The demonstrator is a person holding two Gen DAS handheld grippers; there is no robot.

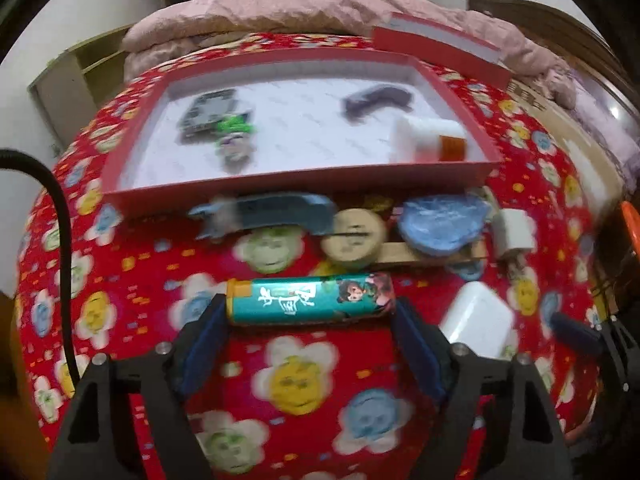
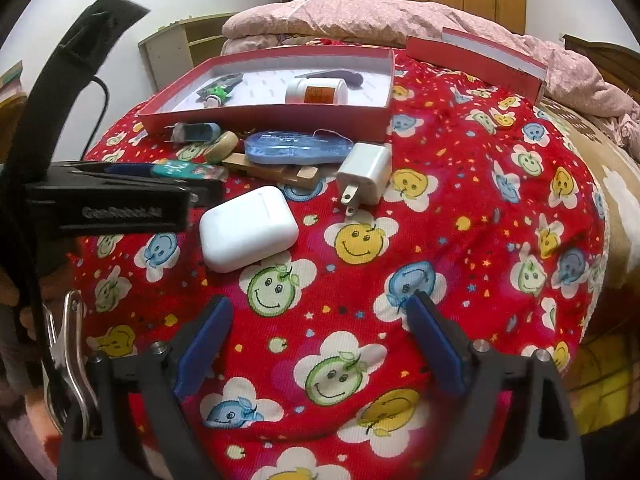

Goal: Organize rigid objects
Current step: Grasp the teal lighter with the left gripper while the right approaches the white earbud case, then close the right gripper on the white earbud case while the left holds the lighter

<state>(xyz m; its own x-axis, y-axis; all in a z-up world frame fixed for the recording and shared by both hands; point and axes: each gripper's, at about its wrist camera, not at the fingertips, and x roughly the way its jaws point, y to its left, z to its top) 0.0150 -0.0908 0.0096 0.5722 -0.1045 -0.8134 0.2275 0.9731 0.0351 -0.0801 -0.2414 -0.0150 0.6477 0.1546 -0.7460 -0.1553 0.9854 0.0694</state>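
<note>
On a bed's red smiley cloth (image 2: 440,208), the left claw (image 1: 310,312) spans the teal tube (image 1: 310,299) at centre frame, grip unclear; next, lift it into the upper tray (image 1: 304,188); right claw (image 2: 320,320) gapes empty.

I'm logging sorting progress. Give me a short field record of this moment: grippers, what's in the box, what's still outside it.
left hand-held gripper: closing around teal tube, ends between the fingers
right hand-held gripper: open, holding nothing
red box: holds white bottle, green toy, dark tool
outside the box: white case, charger plug, blue case
</note>
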